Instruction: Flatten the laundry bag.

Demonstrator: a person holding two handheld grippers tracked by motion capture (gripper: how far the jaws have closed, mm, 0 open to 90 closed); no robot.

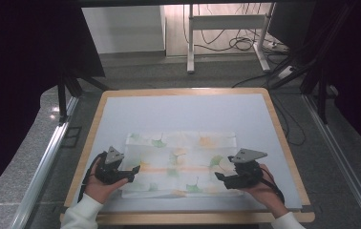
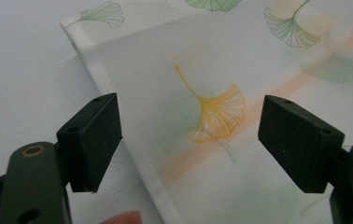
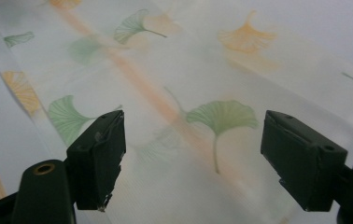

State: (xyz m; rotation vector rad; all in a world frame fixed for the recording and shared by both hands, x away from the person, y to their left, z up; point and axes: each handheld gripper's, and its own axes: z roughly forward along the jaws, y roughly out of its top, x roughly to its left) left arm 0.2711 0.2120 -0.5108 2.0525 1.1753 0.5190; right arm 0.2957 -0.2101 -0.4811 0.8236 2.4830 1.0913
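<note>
While the cloth (image 1: 181, 162) lies flat and folded on the table (image 1: 264, 124), the left gripper (image 1: 133, 171) hangs spread at the cloth's left edge and the right gripper (image 1: 219, 176) spread over its right end. Thin and limp, it likely sags; pinch an edge or corner.

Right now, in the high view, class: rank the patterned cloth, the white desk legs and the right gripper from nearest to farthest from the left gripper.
1. Patterned cloth: directly beside the left gripper.
2. Right gripper: across the cloth, at its right end.
3. White desk legs: on the floor beyond the table's far edge.
</note>
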